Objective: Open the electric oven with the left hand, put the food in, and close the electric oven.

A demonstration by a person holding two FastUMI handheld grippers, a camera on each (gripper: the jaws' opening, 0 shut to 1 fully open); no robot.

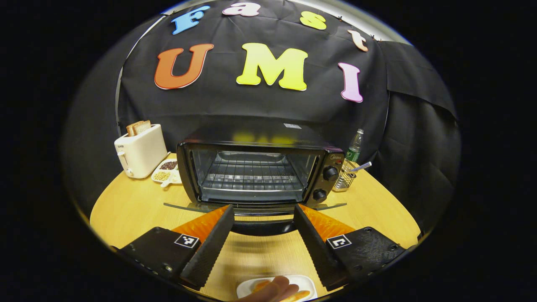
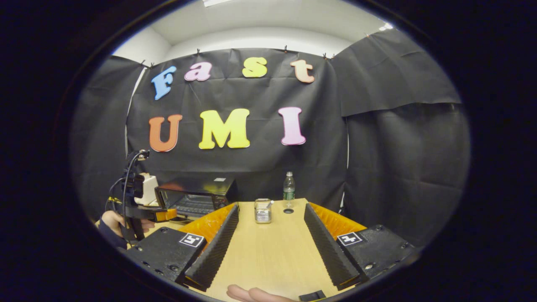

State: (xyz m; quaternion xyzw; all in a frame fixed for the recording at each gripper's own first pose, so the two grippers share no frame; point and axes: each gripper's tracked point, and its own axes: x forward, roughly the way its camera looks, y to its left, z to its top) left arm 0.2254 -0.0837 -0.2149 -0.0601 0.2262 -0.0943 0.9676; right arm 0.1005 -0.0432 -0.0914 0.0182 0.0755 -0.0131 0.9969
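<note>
The black electric oven [image 1: 256,167] stands ahead with its glass door [image 1: 184,206] folded down flat and the wire rack inside bare. My left gripper [image 1: 263,209] is open just in front of it, and the door's dark handle [image 1: 262,227] lies between its fingers. A white plate [image 1: 305,282] with orange food [image 1: 260,285] sits at the lower edge, partly covered by a person's fingers [image 1: 275,290]. My right gripper [image 2: 271,206] is open over bare table to the right, nothing between its fingers. The right gripper view has the oven [image 2: 195,196] at far left, with a hand [image 2: 110,220] holding the left gripper.
A white toaster [image 1: 140,152] with bread slices and a divided dish of beans [image 1: 168,172] sit left of the oven. A wire basket [image 1: 346,176] and a water bottle [image 1: 354,147] stand to its right. The round wooden table [image 2: 272,251] ends close to the black cloth wall.
</note>
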